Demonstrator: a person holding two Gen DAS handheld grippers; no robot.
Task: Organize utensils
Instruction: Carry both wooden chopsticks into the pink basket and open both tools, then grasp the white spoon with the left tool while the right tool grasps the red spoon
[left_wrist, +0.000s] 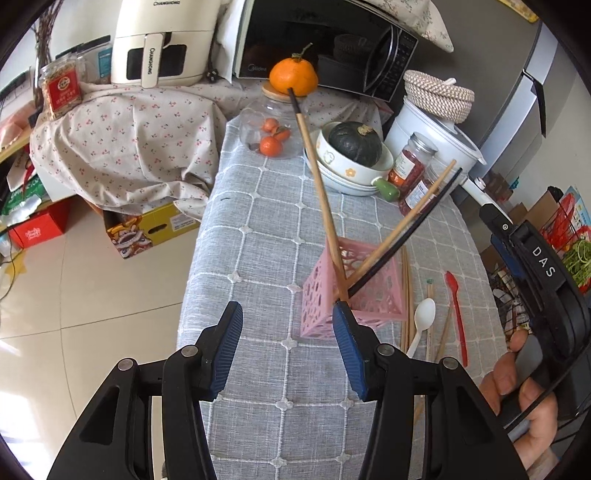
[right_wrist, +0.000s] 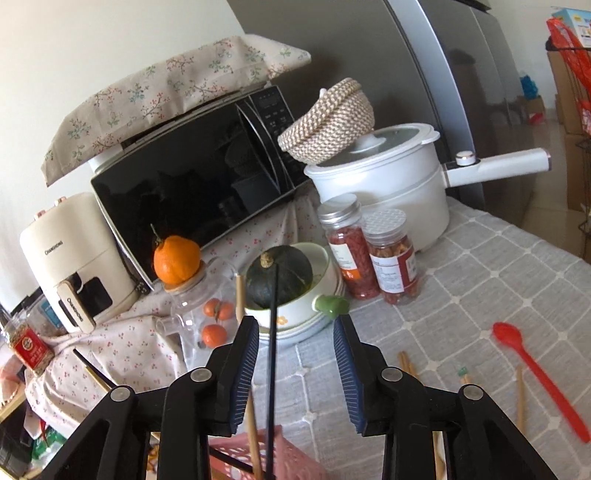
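A: Grey checked tablecloth (left_wrist: 258, 236), cluttered kitchen corner behind it: microwave (right_wrist: 192, 181), air fryer (left_wrist: 162, 40), white electric pot (right_wrist: 384, 192). Pink perforated utensil holder (left_wrist: 369, 295) stands mid-table with 3 chopsticks leaning out of it, 2 wooden and 1 black chopstick (right_wrist: 272, 354).

B: Grippers?

A: Left gripper (left_wrist: 288, 347) hovers low just beside the holder, jaws spread, nothing between them. Right gripper (right_wrist: 295, 369) sits above the holder, jaws also apart; the black chopstick rises through the gap near the left pad, but I see no pinch on it. Reads as released.

B: So which step?

A: Judging by the layout, a chopstick drop-in looks just finished. Sorting is partway.

B: What's left on the cloth?

A: White plastic spoon (left_wrist: 423, 321), red plastic spoon (right_wrist: 535, 376), and several loose wooden chopsticks (left_wrist: 406, 291) lying right beside the holder.

B: Next move?

A: Probably the right gripper backs up clear of the black stick without knocking it, then goes down for a flat piece. Thin sticks lying flush on cloth need a low, square pinch. Risk: the light holder tips if bumped.
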